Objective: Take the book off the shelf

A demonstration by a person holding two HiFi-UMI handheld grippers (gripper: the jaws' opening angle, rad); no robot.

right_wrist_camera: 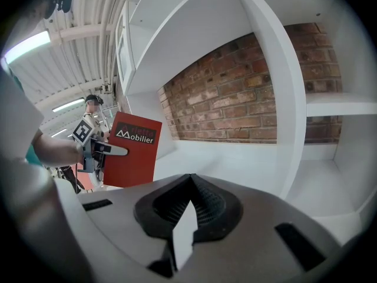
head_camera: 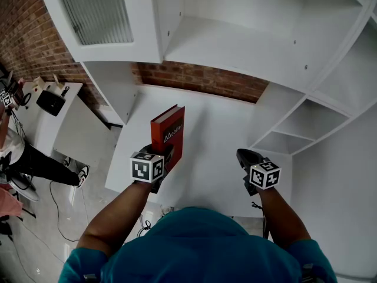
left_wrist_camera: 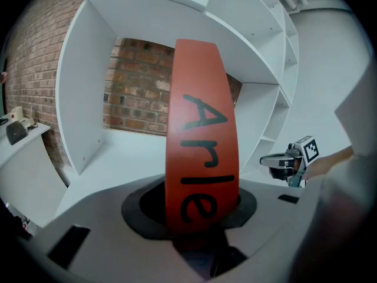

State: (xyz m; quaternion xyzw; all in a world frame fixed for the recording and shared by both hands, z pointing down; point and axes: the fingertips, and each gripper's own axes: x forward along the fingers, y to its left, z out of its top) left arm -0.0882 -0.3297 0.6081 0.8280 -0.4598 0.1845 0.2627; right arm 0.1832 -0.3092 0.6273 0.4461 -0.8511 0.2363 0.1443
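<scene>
My left gripper (head_camera: 166,154) is shut on the lower spine of a red hardcover book (head_camera: 168,130) and holds it upright over the front left of the white shelf board (head_camera: 218,128). In the left gripper view the spine (left_wrist_camera: 200,146) fills the middle, with the pads (left_wrist_camera: 232,208) pressed on both sides. The right gripper view shows the book's cover (right_wrist_camera: 131,152) with white lettering, gripped by the left gripper (right_wrist_camera: 105,150). My right gripper (head_camera: 246,156) hovers to the right over the board's front, shut and empty, its pads (right_wrist_camera: 209,202) meeting at the tip. It also shows in the left gripper view (left_wrist_camera: 274,161).
A brick wall (head_camera: 200,78) backs the open bay. A white upright divider (right_wrist_camera: 288,111) and small side compartments (head_camera: 306,128) stand to the right. At the left is a white side table (head_camera: 53,108) with a black object, a person's legs (head_camera: 35,164) and cables on the floor.
</scene>
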